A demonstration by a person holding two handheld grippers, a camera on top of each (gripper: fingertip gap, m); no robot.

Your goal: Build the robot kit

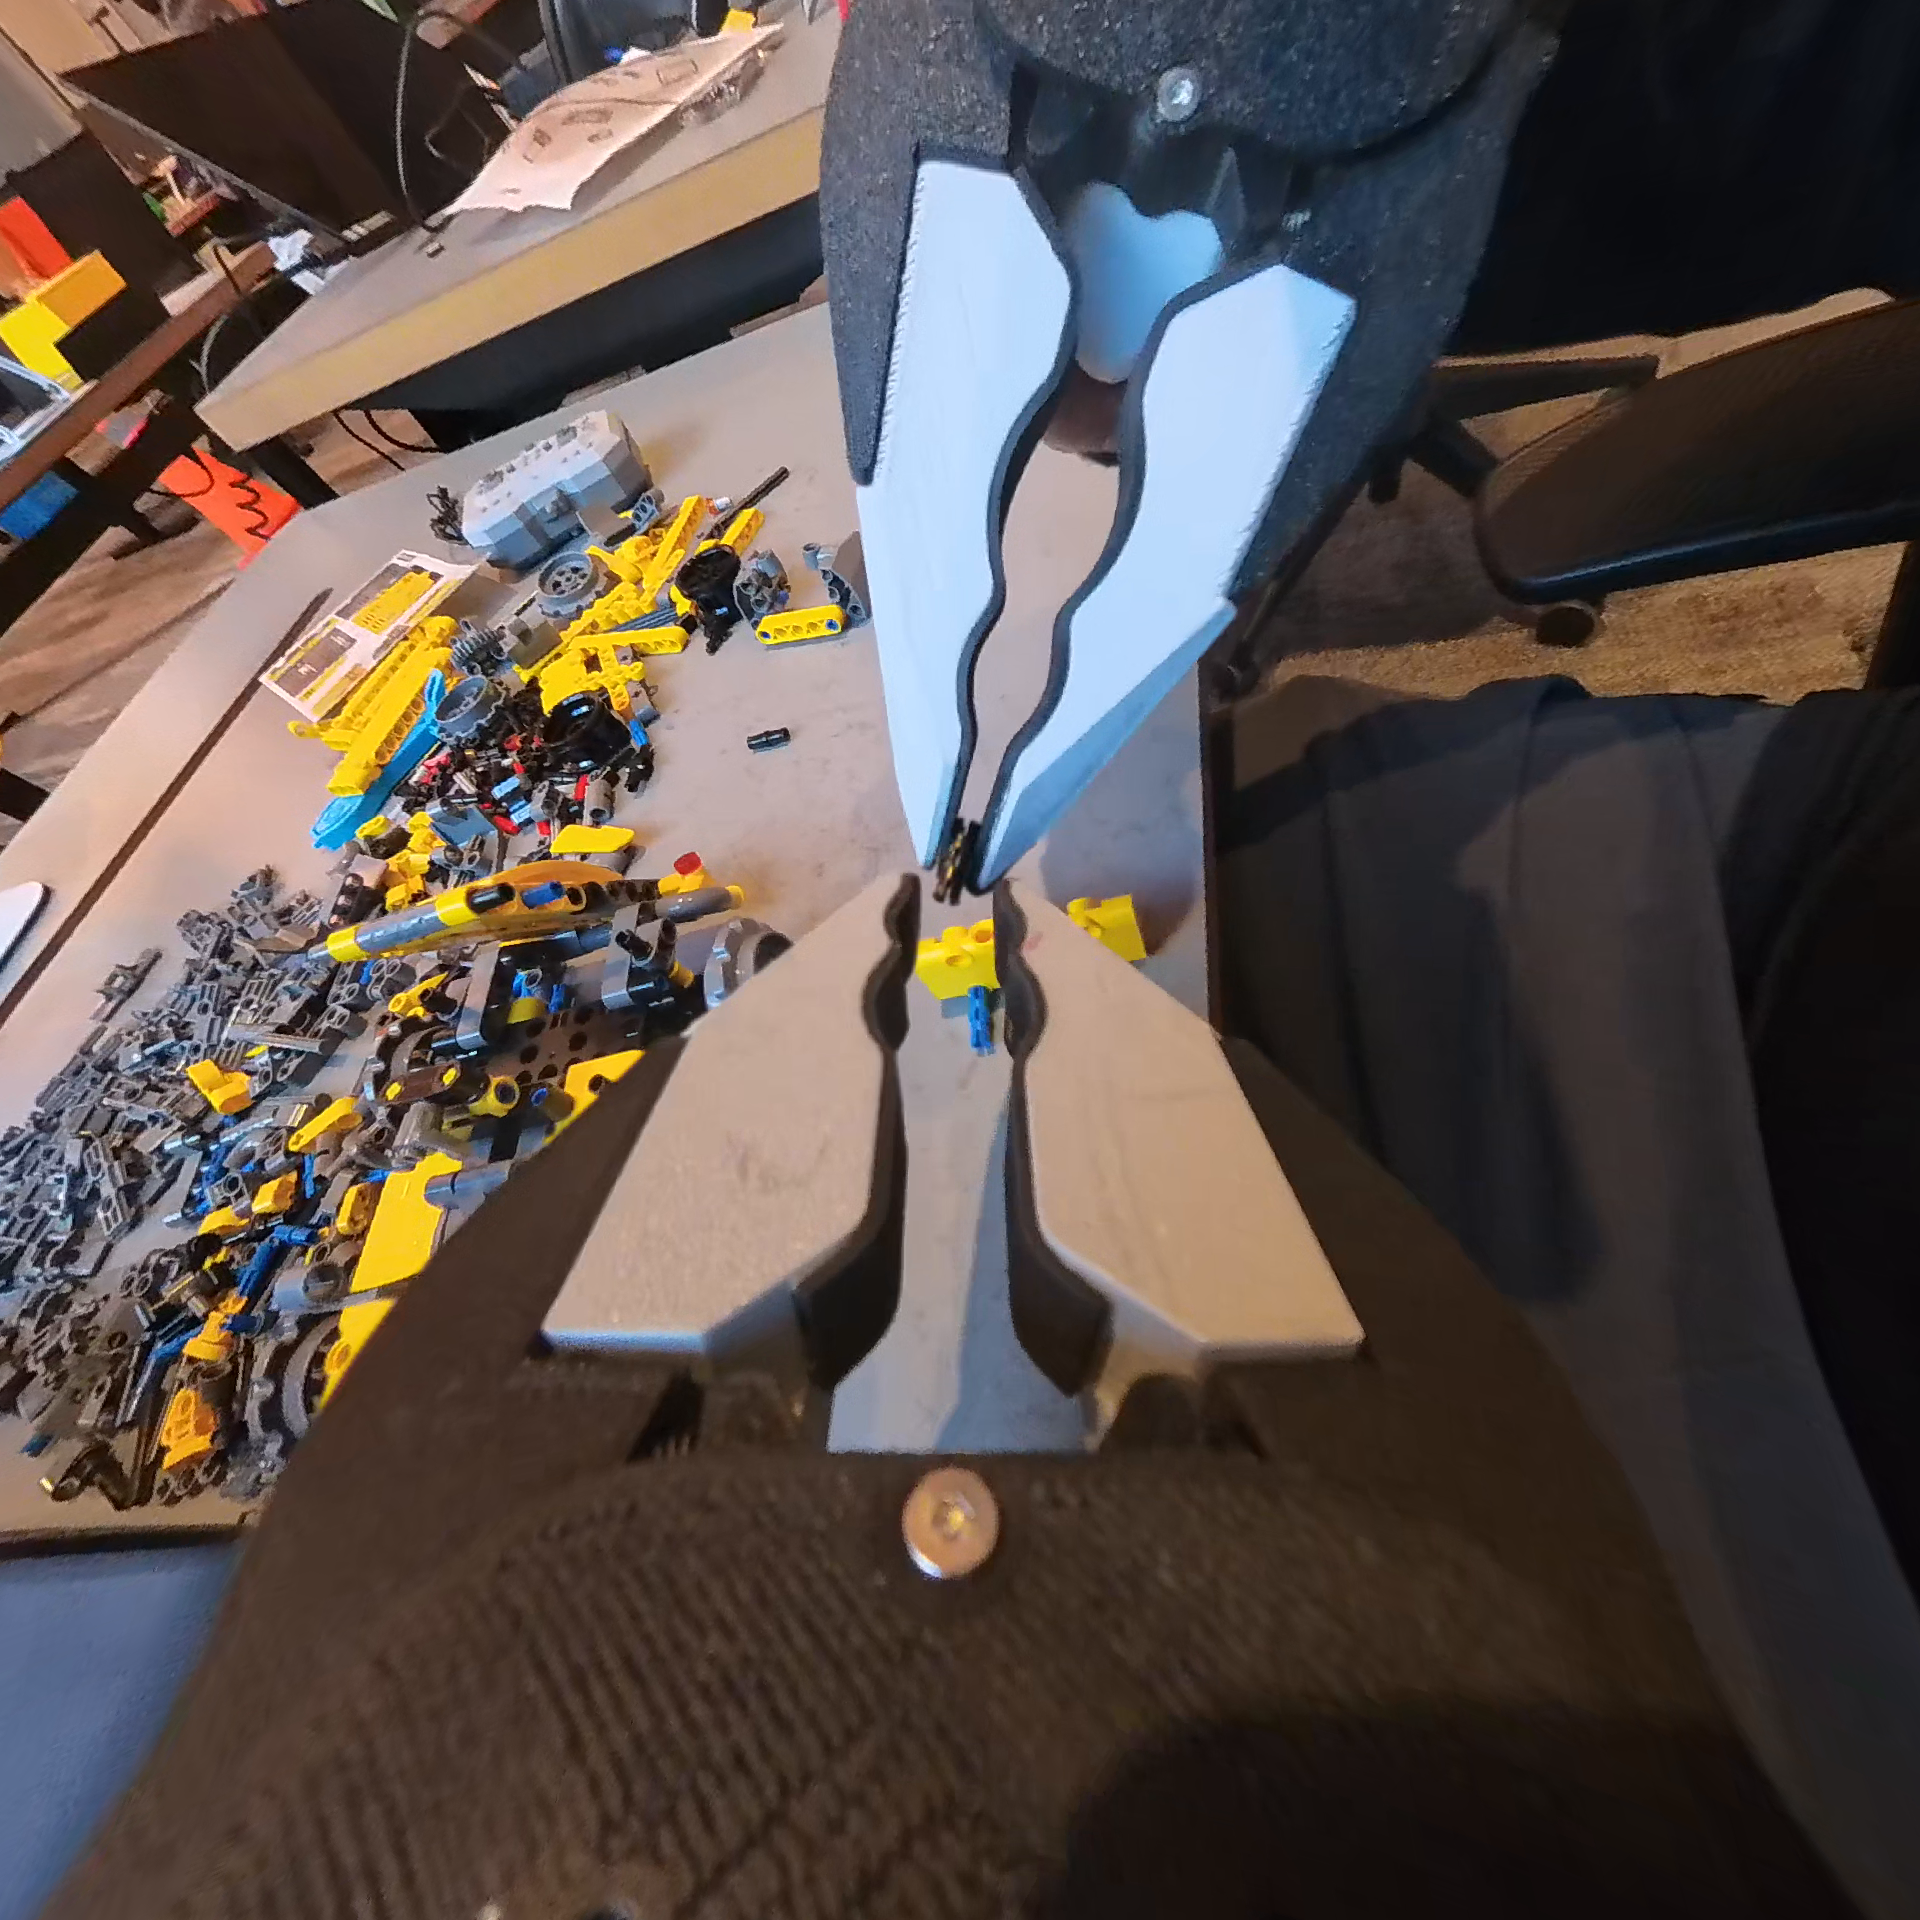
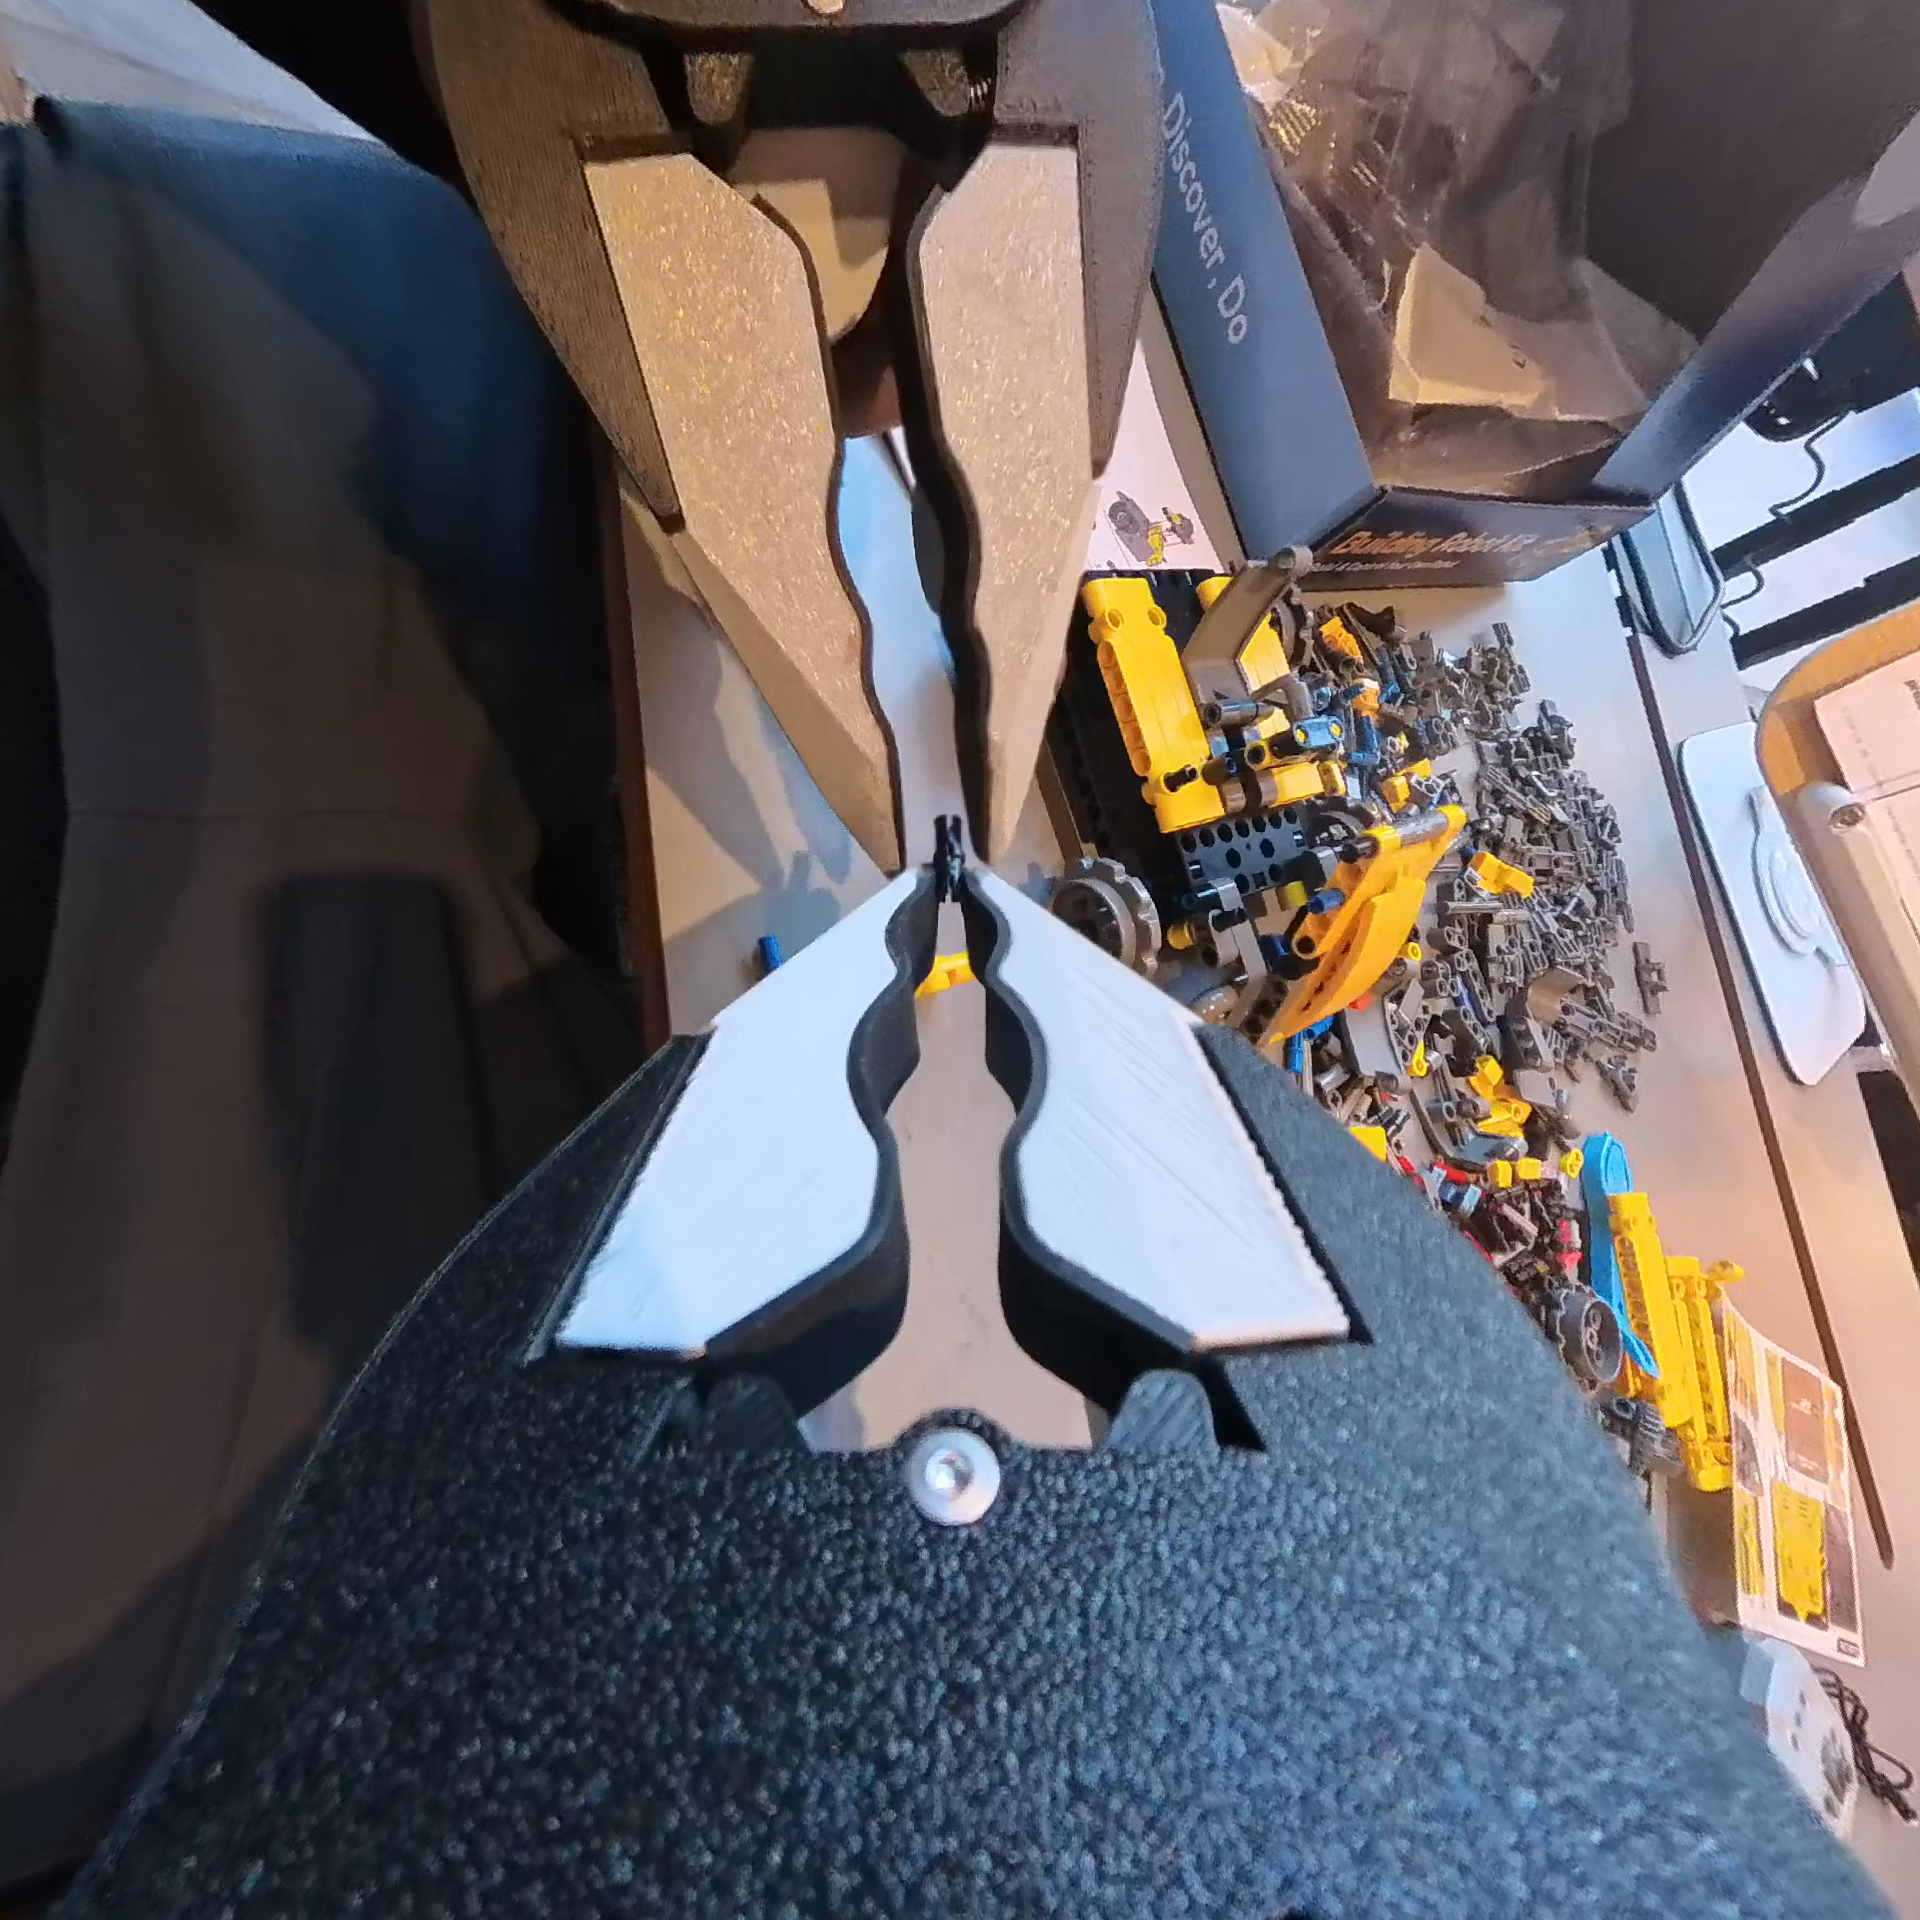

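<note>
Right tongs [image 2: 948, 883] pinching small black pin [image 2: 947, 854]; lettered dark box [image 2: 1299, 343] beyond

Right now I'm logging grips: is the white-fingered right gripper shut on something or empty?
Shut: the right gripper pinches a small black plastic pin between its fingertips.

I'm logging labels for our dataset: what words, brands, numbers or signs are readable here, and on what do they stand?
Dark blue box: pale lettering along its side, yellowish lettering on its end face; legible, but I do not copy wording.
Yellow-and-black leaflet beside the bricks: print too small to read.
White sheets on the far table: printed, too blurred to read.
</note>
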